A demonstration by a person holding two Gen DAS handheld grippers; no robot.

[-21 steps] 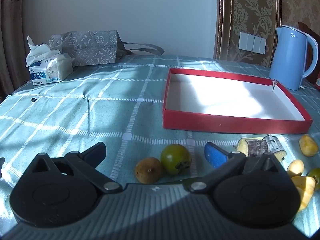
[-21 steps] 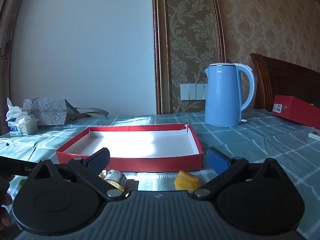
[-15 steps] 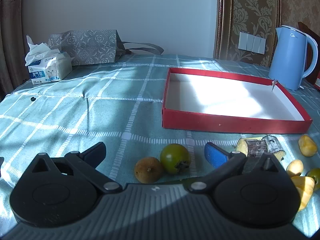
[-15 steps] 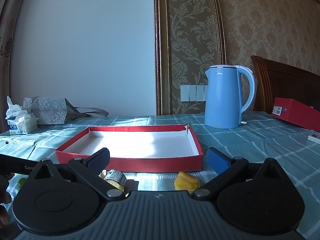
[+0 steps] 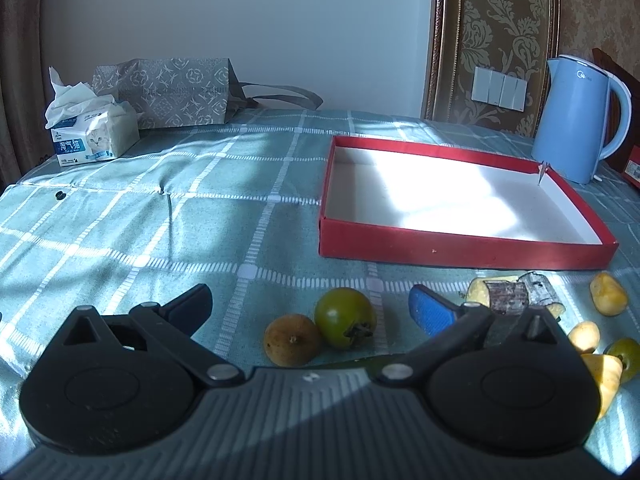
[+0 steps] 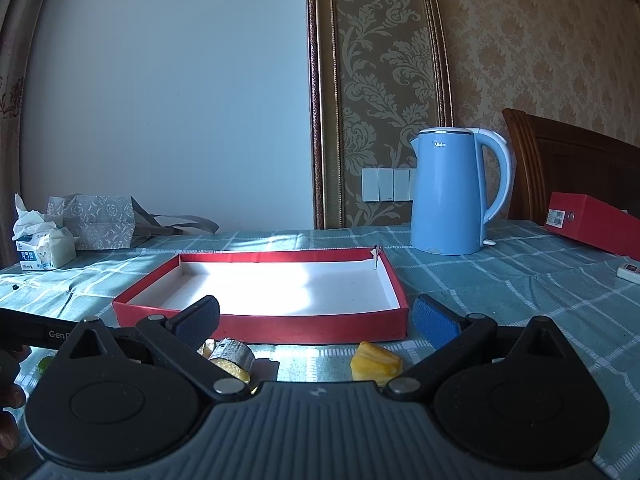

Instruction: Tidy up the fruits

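Left gripper fingers wide apart, holding nothing, above green fruit and brown fruit near the bench's front edge. Right gripper fingers equally wide, bare. Yellow piece and bark-skinned chunk half hidden behind its body. Farther back, red tray, holding no fruit. More fruit cut off at the right edge.

A table covered in a teal checked cloth holds a red tray, blue kettle, tissue pack, grey bag, and loose fruit along its near edge.
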